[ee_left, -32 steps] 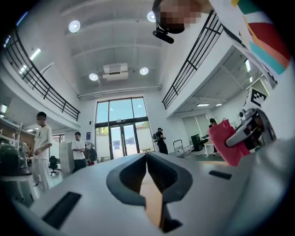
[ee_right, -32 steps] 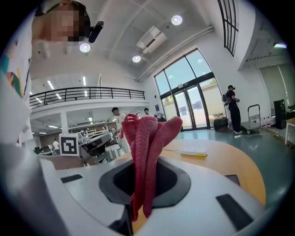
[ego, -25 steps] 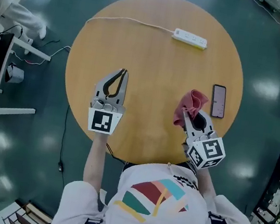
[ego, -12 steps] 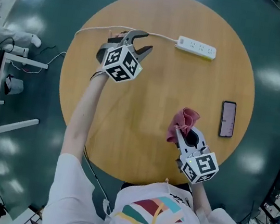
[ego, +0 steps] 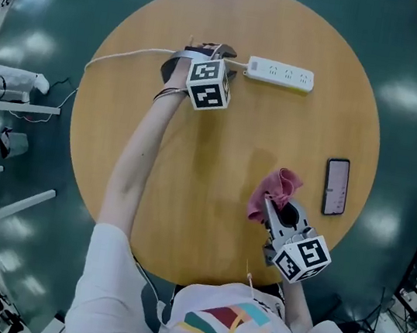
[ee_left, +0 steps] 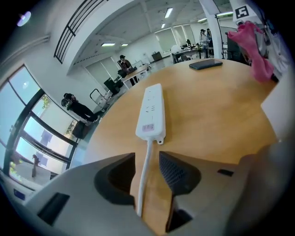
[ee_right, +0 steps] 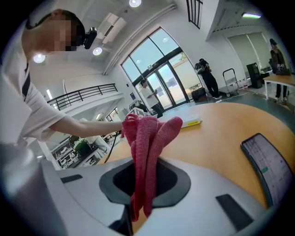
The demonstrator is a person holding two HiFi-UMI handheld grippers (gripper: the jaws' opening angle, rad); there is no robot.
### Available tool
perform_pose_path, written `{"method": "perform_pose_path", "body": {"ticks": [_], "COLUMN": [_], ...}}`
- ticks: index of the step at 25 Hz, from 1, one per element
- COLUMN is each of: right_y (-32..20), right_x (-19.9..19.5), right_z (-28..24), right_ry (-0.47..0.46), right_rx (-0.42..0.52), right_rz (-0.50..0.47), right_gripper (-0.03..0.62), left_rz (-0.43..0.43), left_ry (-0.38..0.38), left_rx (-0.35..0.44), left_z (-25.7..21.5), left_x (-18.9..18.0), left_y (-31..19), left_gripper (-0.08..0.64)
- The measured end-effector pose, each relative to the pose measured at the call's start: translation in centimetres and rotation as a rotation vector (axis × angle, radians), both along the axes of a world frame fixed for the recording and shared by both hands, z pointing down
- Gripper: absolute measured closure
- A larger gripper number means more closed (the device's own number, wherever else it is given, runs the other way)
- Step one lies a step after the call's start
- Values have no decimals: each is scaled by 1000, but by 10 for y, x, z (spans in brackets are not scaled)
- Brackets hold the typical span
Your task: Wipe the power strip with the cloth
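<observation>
- Power strip (ego: 280, 73) is a long white bar with a row of sockets along its top. It lies flat close to the far edge of the round wooden table (ego: 207, 224).
- Its white cord (ego: 132, 54) leaves its left end and trails along the far-left edge and off the table.
- Your cloth (ego: 275, 190) is red-pink and knitted, bunched into upright folds. It sits over the near-right part of the table, well apart from the strip.
- A dark phone (ego: 335, 187) lies flat by the right edge, near the cloth.
- Your left arm reaches straight across the table, the forearm bare and the marker cube on top. Your left gripper (ego: 219, 52) tips down at the cord just beside the strip's left end.
- In the left gripper view its jaws have just been opening. They stand apart with the cord (ee_left: 144, 179) running between them and neither pad pressing on it. The strip (ee_left: 151, 110) lies just ahead.
- Your right gripper (ego: 272, 207) stays close to your body and points toward the table's middle. Its jaws are clamped on the cloth (ee_right: 147, 147), which sticks up out of them.
</observation>
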State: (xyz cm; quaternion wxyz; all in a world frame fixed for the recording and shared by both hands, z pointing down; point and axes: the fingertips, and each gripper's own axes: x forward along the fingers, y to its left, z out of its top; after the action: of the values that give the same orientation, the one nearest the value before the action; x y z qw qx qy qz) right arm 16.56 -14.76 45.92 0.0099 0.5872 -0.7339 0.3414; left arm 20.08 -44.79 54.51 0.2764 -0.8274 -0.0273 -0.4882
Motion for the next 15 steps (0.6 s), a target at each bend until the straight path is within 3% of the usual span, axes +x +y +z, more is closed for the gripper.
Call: {"method": "perform_pose_path", "body": {"ticks": [3, 6, 9, 15], "right_y": [1, 3, 2, 8], "right_x": [-1, 0, 0, 6], "right_z": [8, 14, 15, 0], "right_ry": [-9, -29, -29, -12], "right_rx": [-14, -31, -29, -1], "right_rz": [-17, -15, -20, -25], "right_gripper": [554, 554, 554, 554], "left_rz": [20, 28, 36, -13], "left_ry": [-64, -126, -163, -173], "left_rx": [-6, 41, 77, 32], "left_z": [9, 15, 17, 11], "left_x": [5, 5, 4, -19], "left_y": [-5, -10, -10, 17], "left_gripper": [379, 478, 488, 489]}}
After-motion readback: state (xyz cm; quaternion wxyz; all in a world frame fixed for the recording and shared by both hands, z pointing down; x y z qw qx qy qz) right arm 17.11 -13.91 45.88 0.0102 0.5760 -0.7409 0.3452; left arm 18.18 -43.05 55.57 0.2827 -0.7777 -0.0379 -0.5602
